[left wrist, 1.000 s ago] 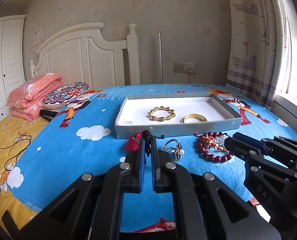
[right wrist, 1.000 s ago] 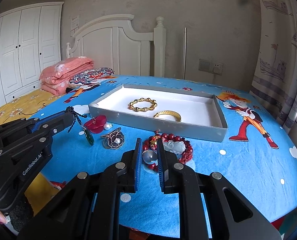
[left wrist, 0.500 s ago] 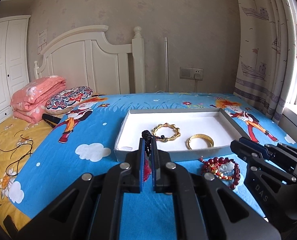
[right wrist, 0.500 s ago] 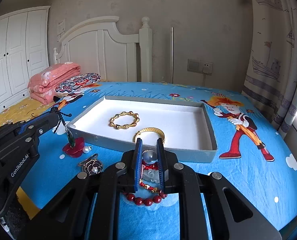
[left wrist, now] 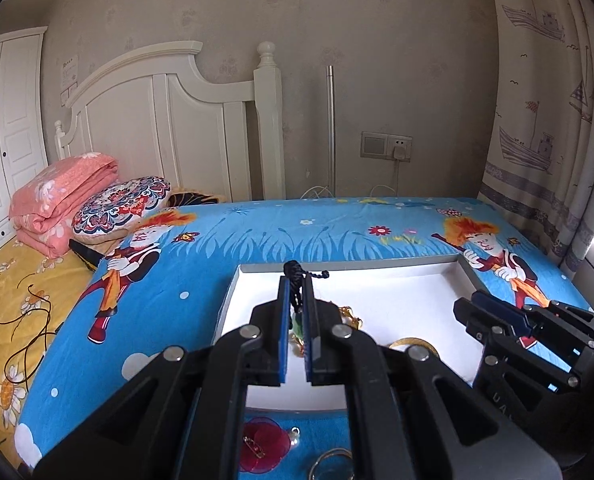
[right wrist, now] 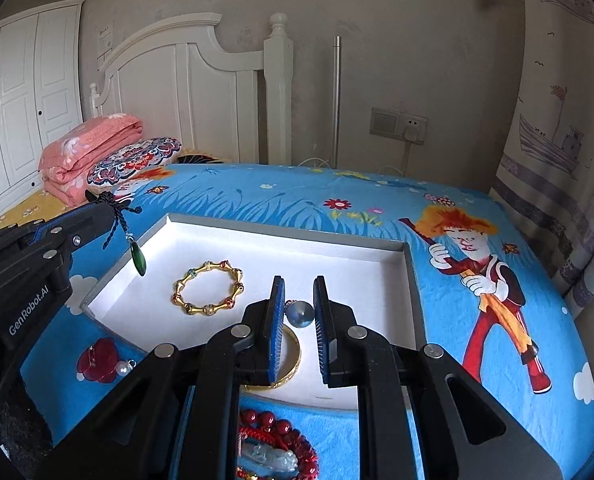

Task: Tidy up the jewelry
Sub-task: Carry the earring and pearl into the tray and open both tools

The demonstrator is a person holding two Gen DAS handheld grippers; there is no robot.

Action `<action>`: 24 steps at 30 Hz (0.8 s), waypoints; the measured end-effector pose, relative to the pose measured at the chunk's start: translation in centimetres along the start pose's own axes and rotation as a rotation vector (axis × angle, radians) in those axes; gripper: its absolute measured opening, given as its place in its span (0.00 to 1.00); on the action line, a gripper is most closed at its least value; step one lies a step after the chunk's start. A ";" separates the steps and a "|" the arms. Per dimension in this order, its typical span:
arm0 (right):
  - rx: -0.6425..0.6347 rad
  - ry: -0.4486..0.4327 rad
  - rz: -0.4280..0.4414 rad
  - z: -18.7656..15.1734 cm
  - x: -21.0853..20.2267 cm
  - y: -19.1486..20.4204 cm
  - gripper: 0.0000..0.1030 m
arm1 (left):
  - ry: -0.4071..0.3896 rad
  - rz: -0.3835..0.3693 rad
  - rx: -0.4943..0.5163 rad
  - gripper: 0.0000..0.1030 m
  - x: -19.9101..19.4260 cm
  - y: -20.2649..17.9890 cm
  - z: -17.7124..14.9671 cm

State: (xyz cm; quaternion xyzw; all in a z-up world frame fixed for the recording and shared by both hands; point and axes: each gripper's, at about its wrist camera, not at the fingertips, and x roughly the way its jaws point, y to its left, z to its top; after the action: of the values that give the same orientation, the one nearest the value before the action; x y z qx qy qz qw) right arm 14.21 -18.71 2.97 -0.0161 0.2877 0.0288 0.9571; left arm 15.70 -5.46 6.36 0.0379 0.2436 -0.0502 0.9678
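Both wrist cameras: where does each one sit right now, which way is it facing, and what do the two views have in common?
Left wrist: on the left gripper, looking forward and down over the white tray; its shut fingers pinch a black cord, with the right gripper at right.
Right wrist: on the right gripper, same heading; its fingers hold a silvery bead above the tray, with the left gripper and dangling green pendant at left.
Shared: tray, gold beaded bracelet, headboard, socket.

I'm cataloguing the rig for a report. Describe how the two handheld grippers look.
Both are matte black plastic with angular, cut-out linkage arms joined by round silver pivot bolts. Each has two flat parallel fingers faced with blue pads. The left gripper carries white "GenRobot.AI" lettering on its side; the right gripper shows embossed letters on its body in the left wrist view. No cables show.
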 end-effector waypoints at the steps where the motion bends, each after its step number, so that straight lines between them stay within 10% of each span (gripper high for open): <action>1: 0.002 0.003 -0.007 0.4 0.4 -0.2 0.14 | 0.007 0.012 0.006 0.06 0.7 0.0 0.1; 12: 0.054 0.172 -0.037 1.6 7.2 -2.7 0.15 | 0.149 0.061 -0.009 0.07 7.1 1.1 -0.5; 17: 0.080 0.172 -0.041 1.2 7.2 -3.1 0.49 | 0.167 0.075 -0.005 0.14 7.9 1.4 -1.2; 24: 0.033 0.139 -0.036 1.2 6.2 -2.1 0.50 | 0.163 0.081 -0.008 0.34 7.6 1.8 -1.6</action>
State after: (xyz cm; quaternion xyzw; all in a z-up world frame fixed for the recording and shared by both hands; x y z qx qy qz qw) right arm 20.19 -20.47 0.60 -0.0076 0.3535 0.0055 0.9354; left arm 21.84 -4.13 1.47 0.0477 0.3201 -0.0066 0.9461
